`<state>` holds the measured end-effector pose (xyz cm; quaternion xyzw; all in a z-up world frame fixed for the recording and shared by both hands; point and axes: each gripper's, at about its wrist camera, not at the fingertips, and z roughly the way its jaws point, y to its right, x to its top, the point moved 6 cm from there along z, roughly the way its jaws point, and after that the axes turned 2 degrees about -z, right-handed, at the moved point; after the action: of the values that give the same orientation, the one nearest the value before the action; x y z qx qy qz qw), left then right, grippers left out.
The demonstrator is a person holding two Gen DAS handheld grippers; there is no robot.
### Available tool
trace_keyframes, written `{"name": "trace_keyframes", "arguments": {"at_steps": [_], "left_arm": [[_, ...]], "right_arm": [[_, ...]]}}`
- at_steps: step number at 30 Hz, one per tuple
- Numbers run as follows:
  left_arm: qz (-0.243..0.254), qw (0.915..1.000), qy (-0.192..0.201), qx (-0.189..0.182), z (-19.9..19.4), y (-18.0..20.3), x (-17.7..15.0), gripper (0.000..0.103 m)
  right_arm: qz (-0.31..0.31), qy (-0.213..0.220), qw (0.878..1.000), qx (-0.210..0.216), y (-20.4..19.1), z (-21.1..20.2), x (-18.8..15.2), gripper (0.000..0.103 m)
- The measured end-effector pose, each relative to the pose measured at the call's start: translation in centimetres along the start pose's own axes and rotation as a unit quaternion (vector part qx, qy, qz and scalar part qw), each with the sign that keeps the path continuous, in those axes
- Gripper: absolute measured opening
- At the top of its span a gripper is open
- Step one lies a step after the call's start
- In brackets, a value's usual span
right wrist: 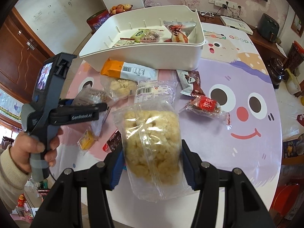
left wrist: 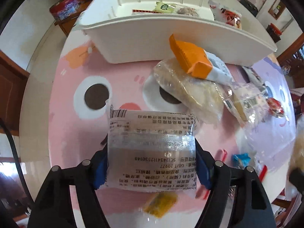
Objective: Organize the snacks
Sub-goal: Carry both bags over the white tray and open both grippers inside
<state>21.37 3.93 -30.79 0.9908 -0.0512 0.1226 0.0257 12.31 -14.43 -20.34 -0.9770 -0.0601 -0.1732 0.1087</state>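
Observation:
My left gripper (left wrist: 151,146) is shut on a clear packet with printed text and a barcode (left wrist: 152,125), its blue pads pressed on both sides, low over the pink part of the tablecloth. From the right wrist view the left gripper (right wrist: 103,106) points steeply down, held by a person's hand (right wrist: 38,148). My right gripper (right wrist: 152,146) is shut on a clear bag of pale yellow puffed snack (right wrist: 152,129), held above the table. A white bin (left wrist: 171,38) (right wrist: 144,57) stands at the far side with several snacks inside.
Loose snacks lie in front of the bin: an orange and white packet (right wrist: 125,70), a clear bag of pale cake (right wrist: 119,85), a barcode packet (right wrist: 153,93), a brown packet (right wrist: 191,81), a red one (right wrist: 205,104), a small yellow one (right wrist: 87,138). A red tin (left wrist: 64,9) stands behind.

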Motion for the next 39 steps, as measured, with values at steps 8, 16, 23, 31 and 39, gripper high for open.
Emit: {"name": "trace_keyframes", "arguments": {"at_steps": [8,16,23,31,39], "left_arm": [[-0.002,0.9997,0.024,-0.007,-6.7,0.2,-0.7,0.074],[0.001,0.9966,0.077,-0.029,-13.6,1.0,3.3,0.075],[0.019,0.9901,0.130,-0.050,-18.8,2.5,8.2,0.076],[0.031,0.9824,0.177,-0.050,-21.6,3.7,13.8,0.078],[0.011,0.9793,0.197,-0.043,-21.6,2.9,19.1,0.078]], "right_arm": [[-0.005,0.020,1.000,0.004,-0.7,-1.4,2.2,0.054],[0.009,0.054,0.998,0.020,-1.2,-4.0,6.0,0.054],[0.023,0.102,0.994,0.030,-1.6,-7.4,10.8,0.054],[0.042,0.154,0.987,0.019,-1.4,-10.4,16.8,0.054],[0.059,0.182,0.982,0.003,0.1,-10.4,22.3,0.054]]}}
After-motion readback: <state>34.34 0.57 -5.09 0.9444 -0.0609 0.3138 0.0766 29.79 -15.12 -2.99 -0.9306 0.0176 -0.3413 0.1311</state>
